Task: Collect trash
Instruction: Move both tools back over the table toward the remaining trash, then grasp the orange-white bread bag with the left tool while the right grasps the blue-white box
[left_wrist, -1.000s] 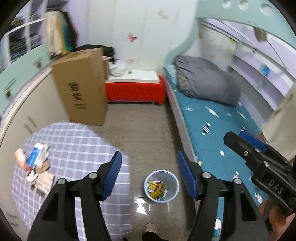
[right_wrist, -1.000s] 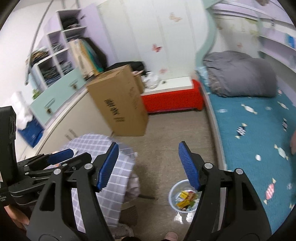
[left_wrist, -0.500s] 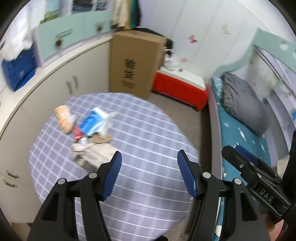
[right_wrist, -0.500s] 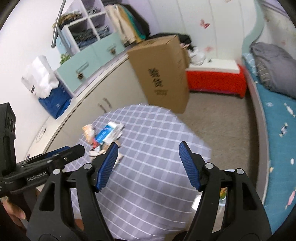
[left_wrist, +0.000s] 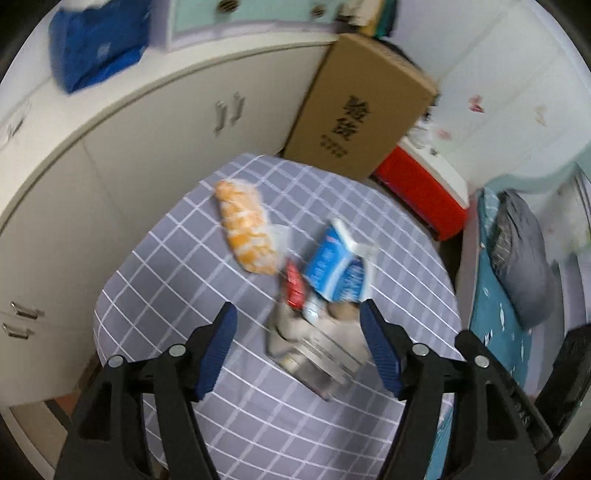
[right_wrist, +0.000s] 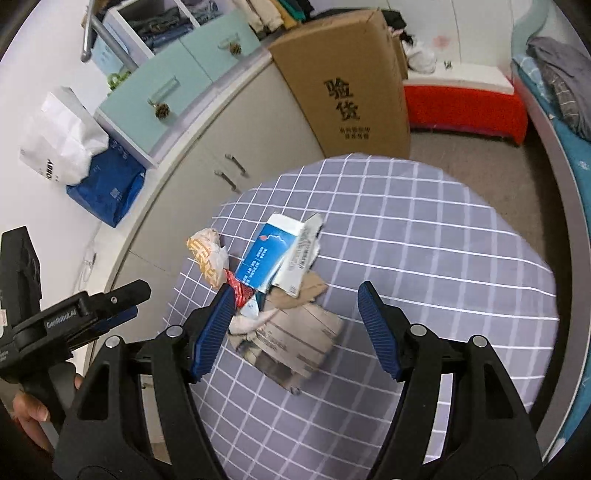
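Observation:
A heap of trash lies on the round table (left_wrist: 177, 266) (right_wrist: 443, 251) with a grey checked cloth. It holds a blue and white carton (left_wrist: 334, 267) (right_wrist: 266, 258), an orange snack bag (left_wrist: 245, 229) (right_wrist: 205, 254), a red wrapper (left_wrist: 293, 284) (right_wrist: 238, 290) and a flattened grey box (left_wrist: 317, 354) (right_wrist: 295, 339). My left gripper (left_wrist: 299, 345) hovers above the grey box, its jaws opening and empty. My right gripper (right_wrist: 295, 321) hangs open over the same heap with nothing between its fingers. The left gripper's body (right_wrist: 74, 321) and a hand show at the left in the right wrist view.
A tall cardboard box (left_wrist: 362, 107) (right_wrist: 351, 81) stands behind the table beside cream cabinets (left_wrist: 110, 155). A red bench (left_wrist: 424, 188) (right_wrist: 461, 107) and a bed with a grey duvet (left_wrist: 521, 258) lie to the right. A blue bag (right_wrist: 107, 184) rests on the cabinet top.
Both grippers have swung from the floor bin and bed over to the table and sunk toward the trash heap, which now fills the middle of both views. The left gripper's jaws have spread a little.

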